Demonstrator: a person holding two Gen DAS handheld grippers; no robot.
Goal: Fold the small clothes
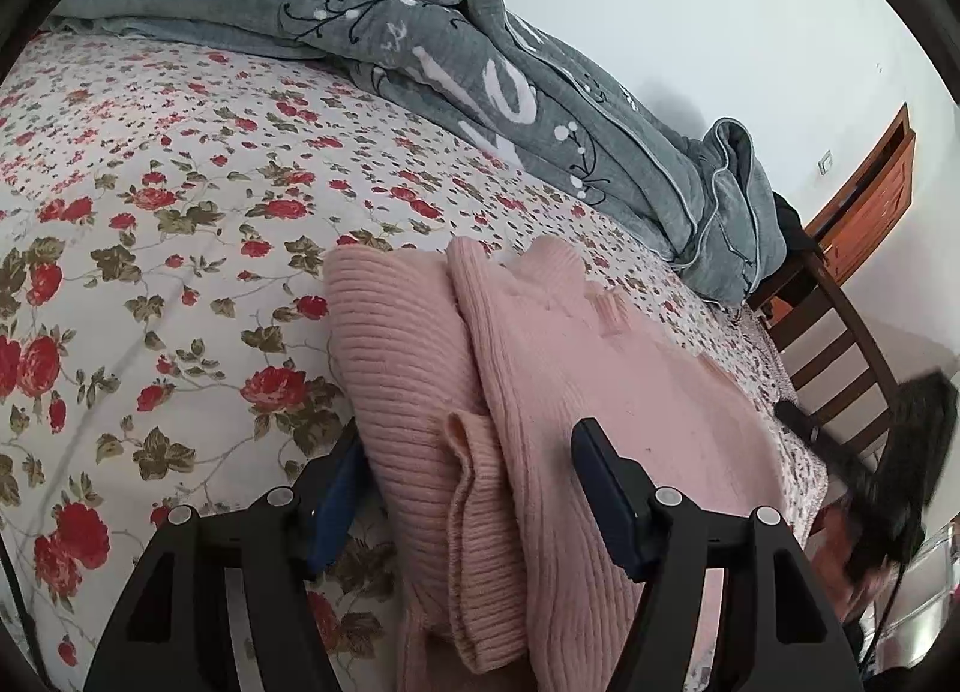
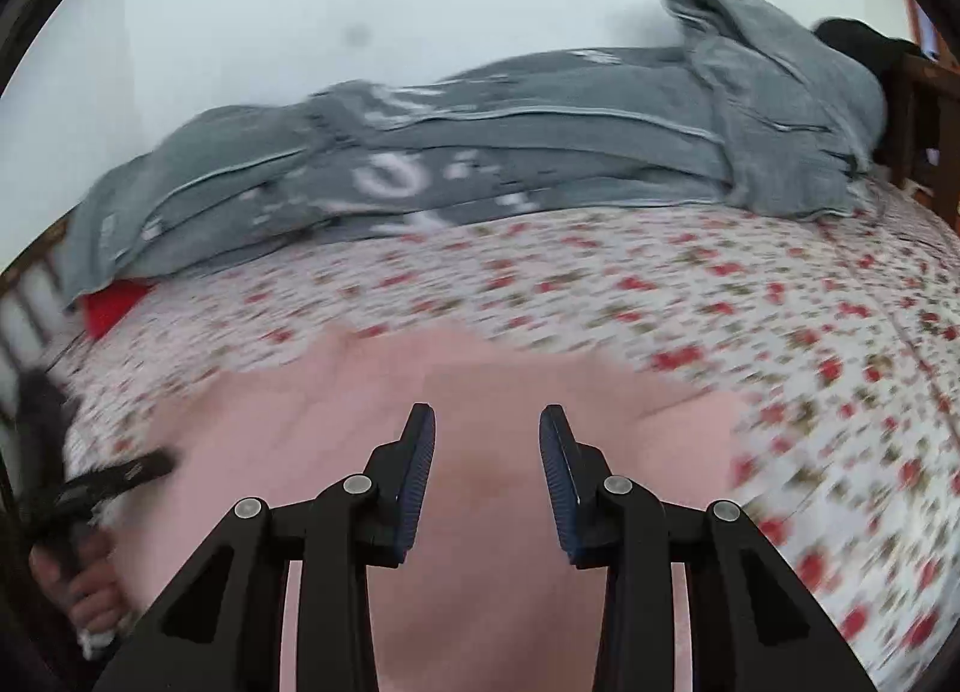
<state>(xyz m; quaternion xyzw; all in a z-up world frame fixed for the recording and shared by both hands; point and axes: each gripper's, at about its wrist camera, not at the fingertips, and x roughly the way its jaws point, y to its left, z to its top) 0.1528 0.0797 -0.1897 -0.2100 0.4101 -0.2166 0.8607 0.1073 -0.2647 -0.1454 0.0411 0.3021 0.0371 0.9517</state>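
A pink ribbed knit sweater lies partly folded on the flowered bedsheet. My left gripper straddles its near folded edge. One finger is low beside the ribbed side and the other finger is over the top layer. The jaws stand wide apart and I see no pinch in the cloth. In the right wrist view, which is motion-blurred, my right gripper hovers open over the sweater, with nothing between its pads. The left gripper shows at that view's left edge, held in a hand.
A bunched grey quilt runs along the far side of the bed against the white wall. A dark wooden chair and orange-brown wooden furniture stand past the bed's right end. Something red peeks from under the quilt.
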